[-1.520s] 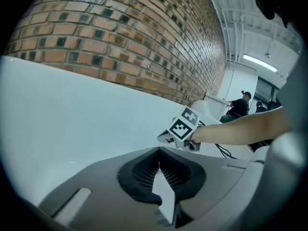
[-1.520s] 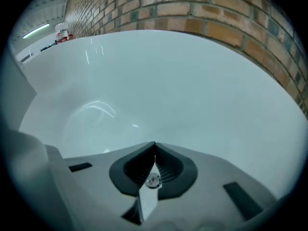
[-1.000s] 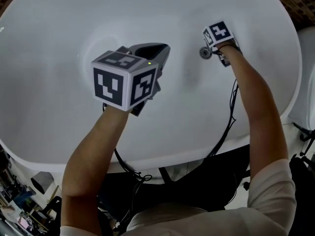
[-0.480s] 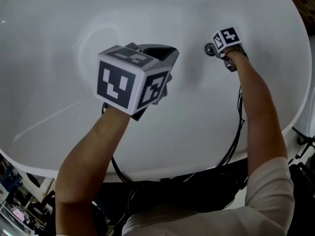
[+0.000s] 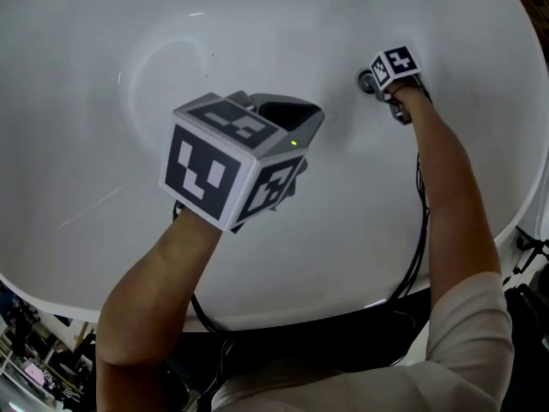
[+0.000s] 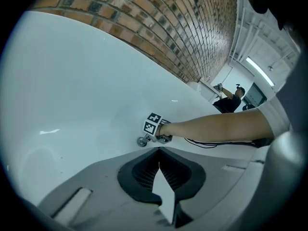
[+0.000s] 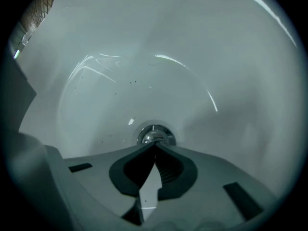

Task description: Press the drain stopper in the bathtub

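Right gripper [image 7: 155, 145], jaws closed on nothing, points at the chrome stopper [image 7: 155, 134] in the tub [image 5: 86, 101] floor, tips just beside it. Left gripper [image 6: 159, 150], closed too, hovers well apart. Pressed off-centre, the tips may skid off the rounded metal.

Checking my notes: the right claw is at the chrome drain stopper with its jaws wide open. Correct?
No. The right claw is at the chrome drain stopper, but its jaws are shut, tips together; the right gripper view shows it.

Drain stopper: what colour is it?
The drain stopper is shiny silver metal, clearest in the right gripper view.
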The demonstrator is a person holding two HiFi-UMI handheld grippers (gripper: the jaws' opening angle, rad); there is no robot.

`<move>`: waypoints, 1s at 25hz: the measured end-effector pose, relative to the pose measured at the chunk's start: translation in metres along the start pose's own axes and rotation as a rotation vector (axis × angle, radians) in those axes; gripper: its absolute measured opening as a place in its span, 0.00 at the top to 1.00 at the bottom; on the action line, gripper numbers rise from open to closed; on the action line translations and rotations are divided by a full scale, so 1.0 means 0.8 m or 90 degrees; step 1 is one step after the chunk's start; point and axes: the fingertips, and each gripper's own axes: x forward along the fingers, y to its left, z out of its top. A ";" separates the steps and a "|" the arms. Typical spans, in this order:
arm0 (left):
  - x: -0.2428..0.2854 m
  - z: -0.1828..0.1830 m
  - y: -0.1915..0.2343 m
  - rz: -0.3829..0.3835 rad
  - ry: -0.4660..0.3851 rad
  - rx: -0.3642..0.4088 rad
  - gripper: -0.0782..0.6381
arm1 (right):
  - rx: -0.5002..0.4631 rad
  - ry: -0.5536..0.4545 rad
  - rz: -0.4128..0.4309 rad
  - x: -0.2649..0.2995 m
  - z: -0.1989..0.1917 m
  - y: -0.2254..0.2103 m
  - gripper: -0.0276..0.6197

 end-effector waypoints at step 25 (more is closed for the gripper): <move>0.009 -0.001 -0.010 -0.024 0.007 0.008 0.88 | 0.010 -0.009 -0.037 0.015 0.001 -0.001 0.93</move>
